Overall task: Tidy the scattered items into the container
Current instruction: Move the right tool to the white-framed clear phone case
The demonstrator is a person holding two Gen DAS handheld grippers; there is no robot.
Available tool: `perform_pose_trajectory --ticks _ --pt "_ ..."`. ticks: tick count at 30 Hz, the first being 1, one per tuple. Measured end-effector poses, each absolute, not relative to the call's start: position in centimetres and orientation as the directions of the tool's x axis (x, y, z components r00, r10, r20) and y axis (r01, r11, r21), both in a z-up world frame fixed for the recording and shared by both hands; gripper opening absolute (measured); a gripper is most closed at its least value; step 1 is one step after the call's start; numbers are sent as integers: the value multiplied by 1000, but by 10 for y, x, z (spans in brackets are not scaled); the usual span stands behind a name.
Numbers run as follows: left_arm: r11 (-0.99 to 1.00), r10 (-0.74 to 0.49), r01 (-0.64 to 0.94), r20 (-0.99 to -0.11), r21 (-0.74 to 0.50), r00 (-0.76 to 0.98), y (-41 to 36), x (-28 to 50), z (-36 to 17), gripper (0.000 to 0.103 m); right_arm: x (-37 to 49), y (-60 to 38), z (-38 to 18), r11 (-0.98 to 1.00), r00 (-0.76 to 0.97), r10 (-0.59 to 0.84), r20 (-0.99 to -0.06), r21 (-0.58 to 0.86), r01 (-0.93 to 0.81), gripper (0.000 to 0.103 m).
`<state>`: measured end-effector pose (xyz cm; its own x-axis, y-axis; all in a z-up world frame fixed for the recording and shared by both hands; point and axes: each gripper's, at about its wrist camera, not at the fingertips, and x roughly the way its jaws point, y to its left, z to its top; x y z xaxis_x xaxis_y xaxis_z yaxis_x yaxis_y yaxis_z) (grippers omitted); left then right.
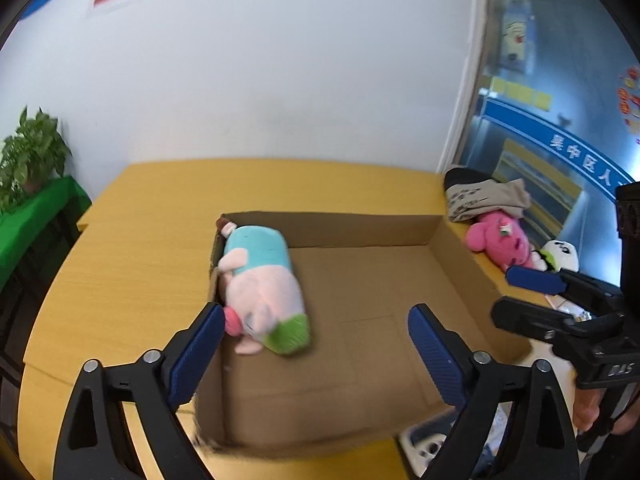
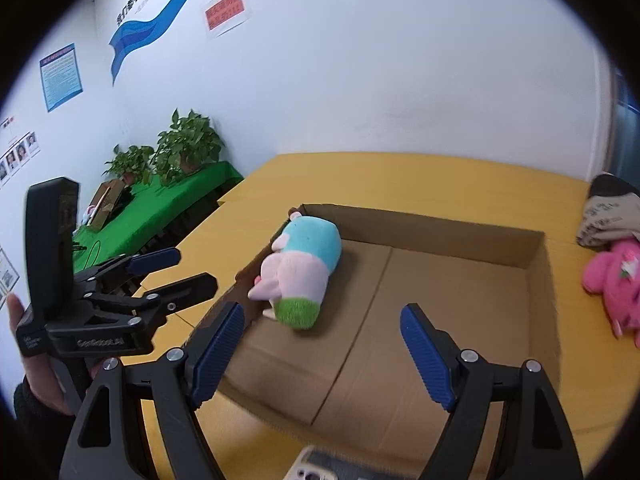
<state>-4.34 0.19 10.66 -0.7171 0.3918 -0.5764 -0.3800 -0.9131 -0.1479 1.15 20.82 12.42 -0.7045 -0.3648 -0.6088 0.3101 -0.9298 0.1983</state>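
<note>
An open cardboard box stands on the yellow table. Inside it, against the left wall, lies a plush toy with a teal, pink and green body. My left gripper hovers over the box's near left part, open, with nothing between its pads. My right gripper hangs open above the box's near edge, holding nothing. Each gripper also shows in the other's view: the right gripper and the left gripper. Right of the box lie a pink plush and a panda plush.
A grey printed cloth bundle lies behind the pink plush. A phone sits at the table's near edge. Potted plants stand on a green-covered side table to the left. A white wall runs behind the table.
</note>
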Motion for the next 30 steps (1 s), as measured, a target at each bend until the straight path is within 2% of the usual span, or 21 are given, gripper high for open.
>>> perform_pose_trajectory --ticks 8,12,30 --pt "-890 449 -412 -533 -195 -717 11 13 117 97 62 221 126 -951 -729 -307 -612 169 259 80" --pt "-884 466 -398 -526 -245 -711 14 20 123 97 75 226 125 -953 -733 -301 -610 164 255 80" --pt "-872 487 -415 -552 -260 -677 41 32 113 97 94 252 115 -955 -734 -297 -611 184 233 80"
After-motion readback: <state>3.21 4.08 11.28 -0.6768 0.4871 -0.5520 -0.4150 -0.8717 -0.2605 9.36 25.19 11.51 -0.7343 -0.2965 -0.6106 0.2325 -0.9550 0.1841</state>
